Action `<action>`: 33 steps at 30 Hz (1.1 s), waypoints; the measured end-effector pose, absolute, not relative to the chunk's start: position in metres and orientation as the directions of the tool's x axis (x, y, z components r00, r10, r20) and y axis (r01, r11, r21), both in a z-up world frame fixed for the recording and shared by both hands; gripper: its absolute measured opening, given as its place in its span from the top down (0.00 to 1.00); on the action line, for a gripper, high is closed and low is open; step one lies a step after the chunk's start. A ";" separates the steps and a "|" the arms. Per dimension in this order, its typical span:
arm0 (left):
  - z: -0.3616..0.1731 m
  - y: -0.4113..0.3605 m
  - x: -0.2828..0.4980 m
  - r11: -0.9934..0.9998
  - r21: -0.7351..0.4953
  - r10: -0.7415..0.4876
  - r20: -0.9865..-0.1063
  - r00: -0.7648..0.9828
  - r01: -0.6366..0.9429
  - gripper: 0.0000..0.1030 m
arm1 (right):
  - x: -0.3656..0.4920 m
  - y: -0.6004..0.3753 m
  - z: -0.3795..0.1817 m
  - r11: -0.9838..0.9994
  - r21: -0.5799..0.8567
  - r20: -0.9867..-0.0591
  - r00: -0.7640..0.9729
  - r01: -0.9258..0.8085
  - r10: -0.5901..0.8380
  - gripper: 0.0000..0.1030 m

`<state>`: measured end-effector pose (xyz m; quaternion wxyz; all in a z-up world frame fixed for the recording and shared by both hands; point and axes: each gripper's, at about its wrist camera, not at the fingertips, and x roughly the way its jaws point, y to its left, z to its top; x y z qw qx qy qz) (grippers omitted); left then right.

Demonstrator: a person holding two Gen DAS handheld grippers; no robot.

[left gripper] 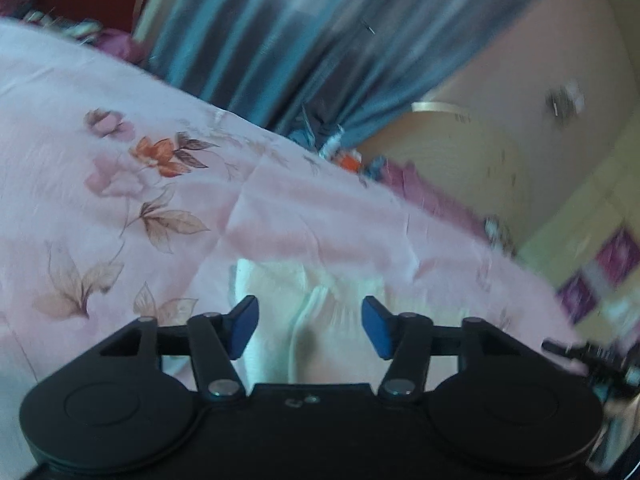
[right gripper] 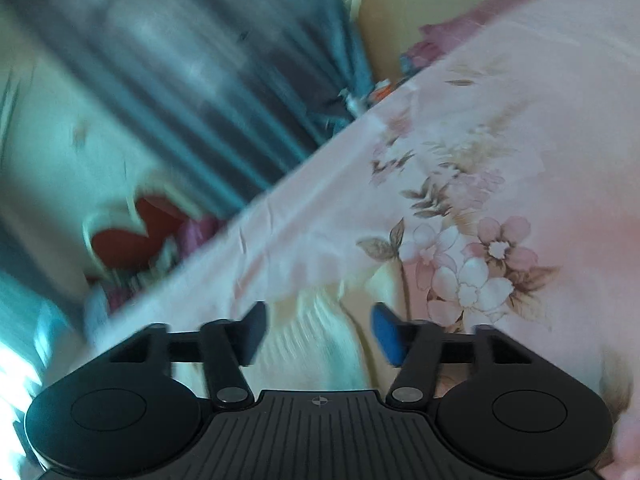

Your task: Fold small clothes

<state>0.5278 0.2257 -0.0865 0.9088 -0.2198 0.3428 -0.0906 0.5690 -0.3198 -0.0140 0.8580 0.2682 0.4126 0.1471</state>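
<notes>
A small white garment point(left gripper: 320, 320) lies on the pink floral bedsheet point(left gripper: 120, 200). In the left wrist view it sits between and beyond the blue-padded fingers. My left gripper point(left gripper: 310, 328) is open just above it, holding nothing. In the right wrist view the same white garment point(right gripper: 320, 340) shows blurred between the fingers, on the bedsheet point(right gripper: 480, 160). My right gripper point(right gripper: 318, 334) is open over it. Both views are motion-blurred, so whether the fingers touch the cloth I cannot tell.
Blue-grey curtains point(left gripper: 260, 40) hang beyond the bed's far edge. A wooden headboard point(left gripper: 460, 152) and a pale wall stand at the right. A red object point(right gripper: 132, 236) lies past the bed's edge. The right gripper's tip point(left gripper: 580, 354) shows at the right.
</notes>
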 end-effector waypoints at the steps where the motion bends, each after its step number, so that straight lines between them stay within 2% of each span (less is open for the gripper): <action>1: -0.087 0.221 0.531 0.901 -0.434 -0.313 -0.596 0.739 0.032 0.49 | 0.571 -0.312 -0.015 0.837 0.545 -0.649 0.605 -0.055 0.462 0.53; 2: -0.089 0.216 0.535 0.914 -0.402 -0.311 -0.614 0.725 0.051 0.51 | 0.570 -0.306 -0.016 0.857 0.510 -0.668 0.595 -0.071 0.447 0.53; 4: -0.093 0.204 0.545 0.937 -0.339 -0.300 -0.660 0.689 0.084 0.61 | 0.572 -0.292 -0.021 0.897 0.432 -0.712 0.577 -0.089 0.400 0.54; 5: -0.097 0.198 0.550 0.948 -0.302 -0.287 -0.687 0.668 0.097 0.71 | 0.574 -0.286 -0.023 0.913 0.397 -0.730 0.568 -0.099 0.379 0.54; 6: -0.099 0.192 0.555 0.958 -0.266 -0.270 -0.710 0.650 0.107 0.74 | 0.574 -0.282 -0.026 0.923 0.370 -0.746 0.557 -0.110 0.365 0.56; 8: -0.101 0.182 0.558 0.971 -0.201 -0.235 -0.725 0.647 0.127 0.75 | 0.576 -0.272 -0.031 0.937 0.320 -0.774 0.532 -0.140 0.344 0.81; 10: -0.099 0.176 0.558 0.976 -0.163 -0.218 -0.724 0.655 0.144 0.92 | 0.573 -0.270 -0.035 0.941 0.293 -0.776 0.534 -0.167 0.336 0.93; 11: -0.098 0.174 0.557 0.977 -0.149 -0.212 -0.718 0.663 0.151 0.97 | 0.572 -0.268 -0.035 0.942 0.285 -0.774 0.538 -0.177 0.335 0.98; 14: -0.095 0.172 0.552 0.981 -0.130 -0.196 -0.684 0.702 0.147 0.97 | 0.565 -0.268 -0.028 0.954 0.241 -0.750 0.589 -0.179 0.300 0.98; 19: -0.085 0.173 0.553 0.978 -0.164 -0.207 -0.620 0.757 0.133 0.97 | 0.563 -0.270 -0.017 0.963 0.213 -0.702 0.659 -0.167 0.270 0.99; 26: -0.094 0.171 0.574 0.977 -0.186 -0.201 -0.632 0.748 0.105 0.97 | 0.579 -0.274 -0.023 0.970 0.219 -0.693 0.682 -0.111 0.234 0.99; 31: -0.111 0.167 0.582 0.983 -0.156 -0.180 -0.685 0.706 0.099 0.96 | 0.593 -0.280 -0.046 0.971 0.229 -0.755 0.617 -0.065 0.219 0.98; 32: -0.108 0.167 0.581 0.985 -0.148 -0.168 -0.688 0.706 0.090 0.90 | 0.593 -0.283 -0.044 0.970 0.237 -0.756 0.617 -0.056 0.220 0.98; 33: -0.103 0.167 0.578 0.988 -0.136 -0.149 -0.685 0.713 0.075 0.78 | 0.592 -0.285 -0.037 0.972 0.233 -0.750 0.629 -0.037 0.204 0.98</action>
